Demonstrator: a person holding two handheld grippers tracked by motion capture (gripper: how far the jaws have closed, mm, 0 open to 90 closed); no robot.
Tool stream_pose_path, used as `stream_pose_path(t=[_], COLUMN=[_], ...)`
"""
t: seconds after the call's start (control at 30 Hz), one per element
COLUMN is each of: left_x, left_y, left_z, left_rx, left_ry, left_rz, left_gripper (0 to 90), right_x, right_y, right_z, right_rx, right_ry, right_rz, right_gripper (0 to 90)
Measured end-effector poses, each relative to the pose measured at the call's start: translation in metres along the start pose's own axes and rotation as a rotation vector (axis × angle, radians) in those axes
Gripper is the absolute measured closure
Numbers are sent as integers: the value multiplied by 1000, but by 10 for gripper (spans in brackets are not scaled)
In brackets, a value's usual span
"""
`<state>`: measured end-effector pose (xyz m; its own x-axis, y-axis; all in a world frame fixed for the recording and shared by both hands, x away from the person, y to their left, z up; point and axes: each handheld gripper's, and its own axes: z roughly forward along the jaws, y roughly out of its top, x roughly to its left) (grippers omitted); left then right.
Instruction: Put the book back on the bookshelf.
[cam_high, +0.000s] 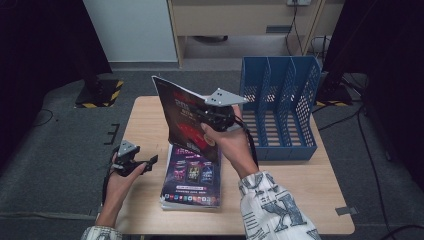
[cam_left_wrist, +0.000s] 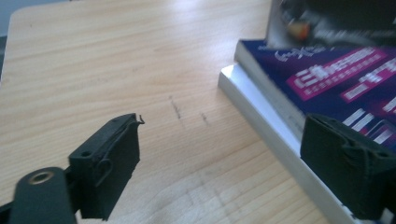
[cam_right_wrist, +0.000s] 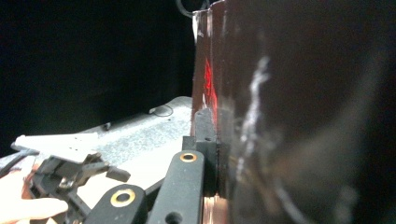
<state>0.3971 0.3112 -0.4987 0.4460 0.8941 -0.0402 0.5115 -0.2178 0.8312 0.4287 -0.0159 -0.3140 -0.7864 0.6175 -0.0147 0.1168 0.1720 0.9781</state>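
Now my right gripper (cam_high: 216, 116) is clamped on the raised magazine (cam_high: 186, 117), tilted on edge above the stack (cam_high: 191, 182) on the surface (cam_high: 300, 180), the file rack (cam_high: 280, 107) just to its right (nearer than my left gripper (cam_high: 134, 162), jaws apart, empty).

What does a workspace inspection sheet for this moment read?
Surface: wooden table, bare apart from listed items.
Job's things: magazine lifted, tilted; stack lying flat; blue rack at the far right, slots look empty.
Clutter: tape scrap near the right edge.
Grippers: right gripper shut on magazine; left gripper open, nothing between its jaws, beside stack.
Cables: one trailing from right gripper; more on the floor.
Surroundings: grey carpet, cabinet behind.
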Motion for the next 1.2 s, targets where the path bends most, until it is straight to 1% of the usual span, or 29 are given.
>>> stream_pose_path(t=[0.13, 0.23, 0.3, 0.37, 0.5, 0.53, 0.6, 0.7, 0.73, 0.8, 0.83, 0.87, 0.9, 0.97, 1.1, 1.2], left_x=[5, 6, 4, 2, -2, -2, -2, -2, -2, 0, -1, -2, -2, -2, -2, -2], left_y=[-6, -12, -15, -16, -17, -17, -17, -19, -20, -21, -21, -22, -23, -23, -24, -24], left_z=[3, 8, 13, 16, 18, 19, 21, 23, 23, 25, 25, 24, 25, 25, 26, 26], left_rx=[34, 75, 109, 135, 144, 145, 153, 165, 165, 158, 166, 187, 190, 195, 203, 195], left_ry=[23, 37, 47, 43, 34, 22, 19, 27, 24, 17, 24, 39, 39, 45, 51, 52], left_rz=[-15, -27, -22, -6, -7, 0, 1, 0, 0, 15, 10, -8, -10, -2, -5, -10], left_gripper=[88, 82, 82, 81, 73, 70, 65, 64, 65, 63, 62, 62, 62, 62, 56, 56], right_x=[-2, -2, -3, -5, -8, -8, -10, -13, -15, -18, -19, -21, -22, -24, -28, -32], right_y=[5, 11, 15, 19, 28, 30, 35, 42, 44, 48, 50, 51, 52, 54, 55, 57], right_z=[0, 1, 1, 1, -2, -4, -7, -13, -16, -19, -21, -23, -26, -29, -35, -38], right_rx=[1, 7, 12, 10, 0, -2, -6, -8, -10, -11, -14, -17, -19, -20, -19, -21], right_ry=[-21, -47, -68, -76, -106, -113, -127, -148, -154, -163, -168, -172, -176, -184, -193, -200], right_rz=[10, 13, 18, 28, 48, 57, 64, 67, 65, 64, 66, 69, 67, 68, 70, 79], right_gripper=[870, 870, 870, 870, 870, 869, 870, 869, 870, 870, 870, 870, 869, 870, 870, 870])
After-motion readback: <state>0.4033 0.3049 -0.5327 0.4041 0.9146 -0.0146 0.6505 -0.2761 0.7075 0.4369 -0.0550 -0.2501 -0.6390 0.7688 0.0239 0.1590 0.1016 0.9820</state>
